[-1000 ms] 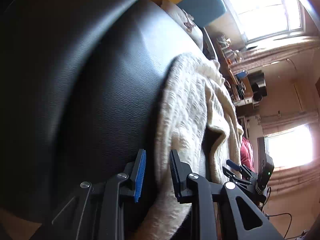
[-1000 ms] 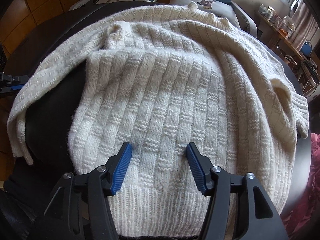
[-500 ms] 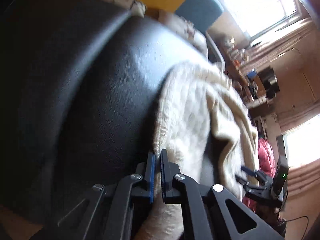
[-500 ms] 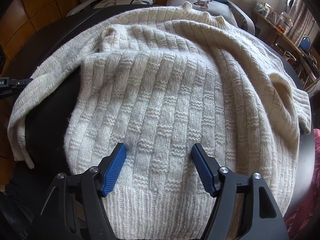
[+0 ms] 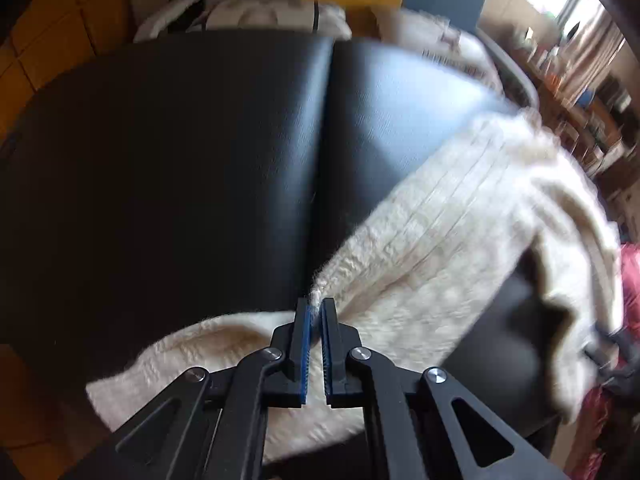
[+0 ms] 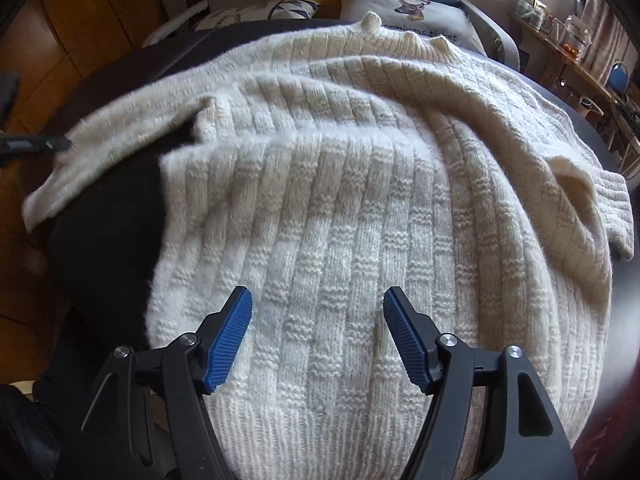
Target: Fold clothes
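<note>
Loosely, cream ribbed sweater [image 6: 340, 200] lies rumpled, unfolded.

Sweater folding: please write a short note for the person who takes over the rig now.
Left gripper: shut on the left sleeve of the cream sweater, raised off the black seat.
Right gripper: open, over the sweater's lower body near the hem, holding nothing.
Done: sleeve grasped.
Left: lay the sleeve across the body, fold the other sleeve, then fold the body.
</note>
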Motion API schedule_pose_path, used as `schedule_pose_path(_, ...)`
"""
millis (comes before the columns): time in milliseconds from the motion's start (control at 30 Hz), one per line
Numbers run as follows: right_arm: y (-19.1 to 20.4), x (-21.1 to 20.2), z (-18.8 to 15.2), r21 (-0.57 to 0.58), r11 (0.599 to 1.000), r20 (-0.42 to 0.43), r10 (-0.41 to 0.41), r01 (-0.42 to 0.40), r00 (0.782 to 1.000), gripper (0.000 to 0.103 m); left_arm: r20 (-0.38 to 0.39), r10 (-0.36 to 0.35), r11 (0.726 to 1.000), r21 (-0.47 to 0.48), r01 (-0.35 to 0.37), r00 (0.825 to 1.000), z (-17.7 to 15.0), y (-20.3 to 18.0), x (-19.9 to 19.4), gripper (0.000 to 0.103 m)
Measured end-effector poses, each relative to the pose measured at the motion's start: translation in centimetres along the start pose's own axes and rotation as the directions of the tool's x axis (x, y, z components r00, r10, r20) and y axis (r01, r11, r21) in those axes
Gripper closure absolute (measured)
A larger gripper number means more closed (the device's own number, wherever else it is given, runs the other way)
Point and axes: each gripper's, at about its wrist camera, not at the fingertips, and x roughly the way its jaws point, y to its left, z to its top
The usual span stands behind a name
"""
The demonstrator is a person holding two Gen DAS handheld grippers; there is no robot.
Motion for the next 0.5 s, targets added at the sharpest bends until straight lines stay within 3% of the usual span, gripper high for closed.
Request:
schedule_pose_path(100,-2.3,-0.9,2.2,0.044,0.998,0.038,0.033,-0.034,0.999,0.032,0.005,0.017,1.000,-0.006,-0.017,1.000,-0.2,0.0,0.6,0.099)
schedule_pose_path(267,-2.2,-1.2,8.4,0.033,0.999,0.110,0.032,-0.036,0.993,0.032,0.051,0.081,0.997,-0.021,-0.080,0.995,1.1,-0.5,0.8,0.099)
schedule_pose_path(433,-0.2,5.2,11.8,0.037,0.996,-0.039,0.087,-0.086,0.995,0.032,0.065,0.088,0.996,-0.025,-0.086,0.994,1.3,-0.9,1.5,0.099)
schedule_pose_path(500,1.0,7.2,12.0,0.042,0.992,-0.077,0.122,-0.119,0.990,0.024,0.064,0.083,0.996,-0.038,-0.081,0.994,1.6,-0.6,1.6,0.099)
